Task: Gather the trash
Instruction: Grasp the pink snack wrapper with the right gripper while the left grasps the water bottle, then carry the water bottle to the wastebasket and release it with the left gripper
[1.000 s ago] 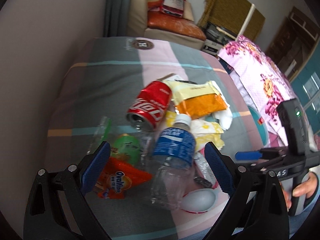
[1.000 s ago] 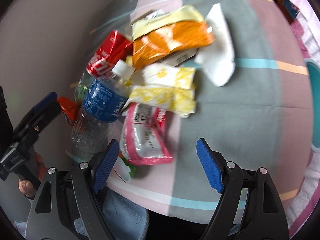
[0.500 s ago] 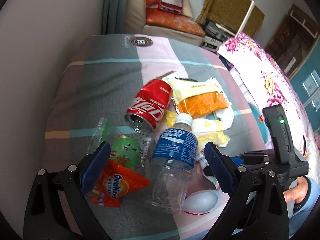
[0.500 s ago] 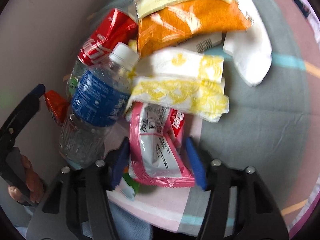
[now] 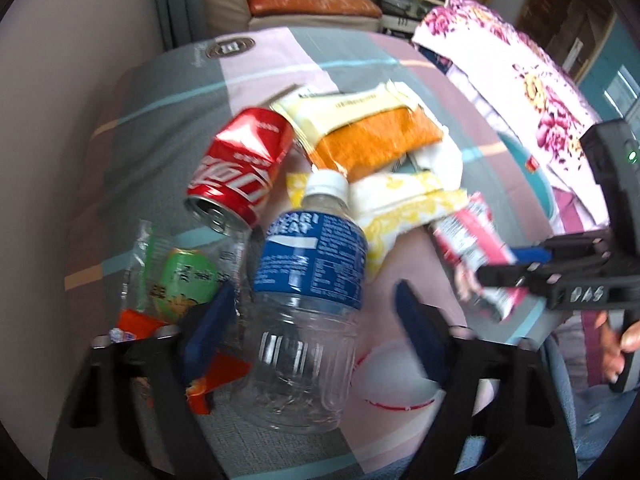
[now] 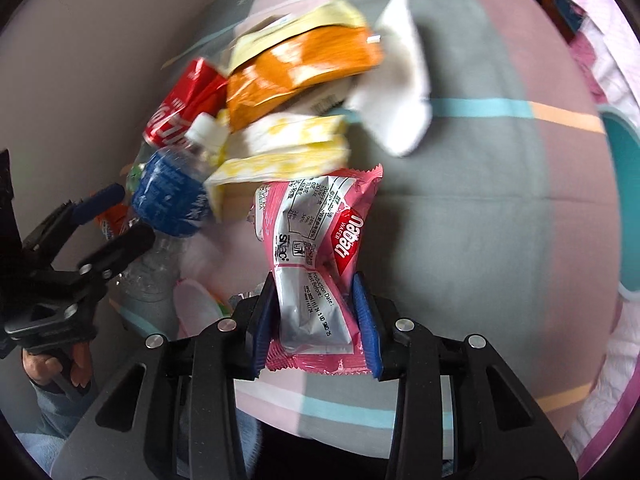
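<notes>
Red can (image 5: 240,168) (dented) beside bottle (image 5: 310,280)

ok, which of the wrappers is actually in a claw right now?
The pink wafer wrapper: the right claw is shut on its lower end. The orange wrapper and yellow wrapper lie loose in the pile.

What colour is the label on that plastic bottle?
Blue with white lettering, on the clear plastic bottle. The left wrist view shows it best.
</notes>
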Tool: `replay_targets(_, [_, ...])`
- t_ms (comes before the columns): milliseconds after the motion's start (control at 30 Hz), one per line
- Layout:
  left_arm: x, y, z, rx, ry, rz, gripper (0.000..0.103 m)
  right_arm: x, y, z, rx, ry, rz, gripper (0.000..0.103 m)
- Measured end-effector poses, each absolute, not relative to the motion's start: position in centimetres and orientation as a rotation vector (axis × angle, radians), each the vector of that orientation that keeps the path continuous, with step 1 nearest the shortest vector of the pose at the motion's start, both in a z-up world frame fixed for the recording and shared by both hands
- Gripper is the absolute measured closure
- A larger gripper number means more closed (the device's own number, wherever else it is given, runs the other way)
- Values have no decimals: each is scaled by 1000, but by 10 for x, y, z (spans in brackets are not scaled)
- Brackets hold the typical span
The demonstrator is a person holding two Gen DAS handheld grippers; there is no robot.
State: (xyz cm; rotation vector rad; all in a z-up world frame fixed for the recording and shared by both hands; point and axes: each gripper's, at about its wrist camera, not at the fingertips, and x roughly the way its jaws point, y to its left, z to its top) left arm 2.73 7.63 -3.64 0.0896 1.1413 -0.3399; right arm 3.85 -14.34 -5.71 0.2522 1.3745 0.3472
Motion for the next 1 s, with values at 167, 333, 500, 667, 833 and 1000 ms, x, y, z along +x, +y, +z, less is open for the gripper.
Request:
replay_targets(167, [33, 76, -44, 73, 1164, -335, 40, 38, -173, -52, 309, 1337, 291, 68])
replay_targets(333, [33, 71, -52, 82, 1196, -320, 35, 32, -201, -46, 354, 1305, 272, 68])
replay_targets(500, [38, 67, -73, 72, 1258, -304, 34, 35, -210, -43, 382, 1283, 264, 67])
replay_targets(667, [40, 69, -73, 40, 1248, -282, 37, 36, -223, -44, 412, 1263, 261, 67])
replay_targets(833, [35, 69, -48, 13, 1189, -268, 37, 38, -232, -42, 437, 1239, 255, 68])
replay_targets(1000, [35, 60, -14, -9, 1114, -285, 37, 40, -247, -39, 467, 1213, 243, 68])
